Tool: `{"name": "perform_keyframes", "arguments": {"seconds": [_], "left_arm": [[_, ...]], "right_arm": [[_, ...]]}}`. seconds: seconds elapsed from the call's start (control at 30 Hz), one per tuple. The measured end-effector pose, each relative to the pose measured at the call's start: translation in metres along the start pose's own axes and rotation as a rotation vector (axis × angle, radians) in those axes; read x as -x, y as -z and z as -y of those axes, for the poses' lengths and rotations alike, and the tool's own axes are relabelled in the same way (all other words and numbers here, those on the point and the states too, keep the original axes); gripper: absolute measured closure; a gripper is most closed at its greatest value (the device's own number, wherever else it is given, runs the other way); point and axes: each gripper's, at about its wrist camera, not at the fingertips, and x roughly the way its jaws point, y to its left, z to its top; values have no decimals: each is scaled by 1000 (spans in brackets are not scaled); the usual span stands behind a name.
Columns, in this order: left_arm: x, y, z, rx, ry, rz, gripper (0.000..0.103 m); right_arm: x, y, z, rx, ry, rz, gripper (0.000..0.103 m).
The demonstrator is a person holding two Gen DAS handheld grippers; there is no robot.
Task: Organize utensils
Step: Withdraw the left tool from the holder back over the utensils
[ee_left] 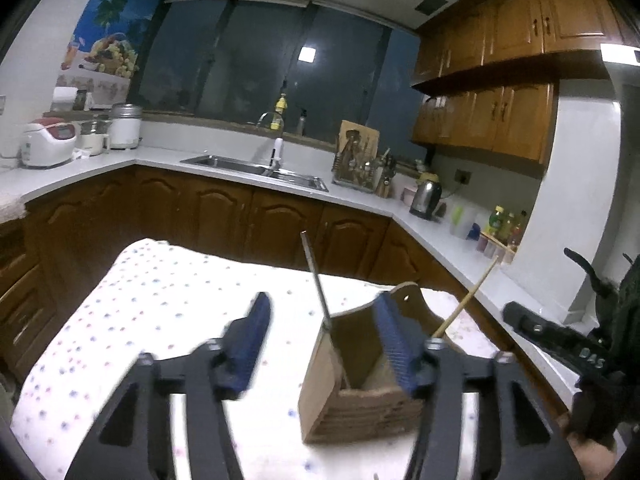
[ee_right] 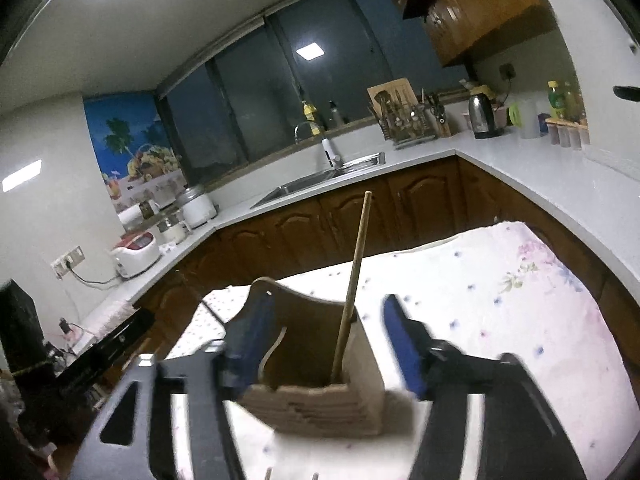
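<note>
Blue-padded fingers of the left gripper (ee_left: 324, 344) stand wide apart with nothing between them, low over the table (ee_left: 160, 300); its right pad overlaps the wooden utensil holder (ee_left: 360, 392) in that view, though whether it touches the wood I cannot tell. In the right wrist view the right gripper (ee_right: 332, 344) is likewise spread wide and grips nothing; the holder (ee_right: 320, 392) sits between its two fingers, the left pad close against the holder's left wall, the right pad standing clear of it.

The holder rests on the dotted tablecloth toward the table's right edge as the left camera sees it; it is an open-topped box with a stepped front wall and a taller curved back panel pierced by a small hole. Two things lean in it: a metal rod-like utensil (ee_left: 316, 280) at its left corner, tilted left, and a bamboo chopstick (ee_right: 354, 280) at its right side, tilted right in the left view; the rod does not show plainly in the right view.

Beyond the table's far edge run brown cabinet doors under a white counter (ee_left: 360, 200); a steel sink (ee_left: 256, 170) with a faucet lies below the dark window (ee_left: 260, 60); a dish rack (ee_left: 360, 160) and a kettle (ee_left: 426, 196) stand to the right, rice cookers (ee_left: 48, 144) to the left.
</note>
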Motion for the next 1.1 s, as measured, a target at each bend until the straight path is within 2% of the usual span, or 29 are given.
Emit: {"name": "perform_keyframes", "arguments": {"seconds": [0.07,0.1,0.23,0.53,0.7,1.1], "left_arm": [[17,4,-6,8,-6,-6,25],[26,6,-9,11,-16,-16,20],[58,14,-18,23,-19,-59,19],[129,23,-26,15,-20,-159,18],[155,30,-27,23,-17,-205,18],[171,46,-17,5,-33,-284,18]], "right_arm": [[17,4,0,-9,-5,5,21],[27,7,1,-17,-5,9,19],[60,22,4,-41,-7,12,14],[127,64,7,-58,28,-36,13],[151,90,6,-73,61,-67,13],[157,121,-11,-49,39,-129,14]]}}
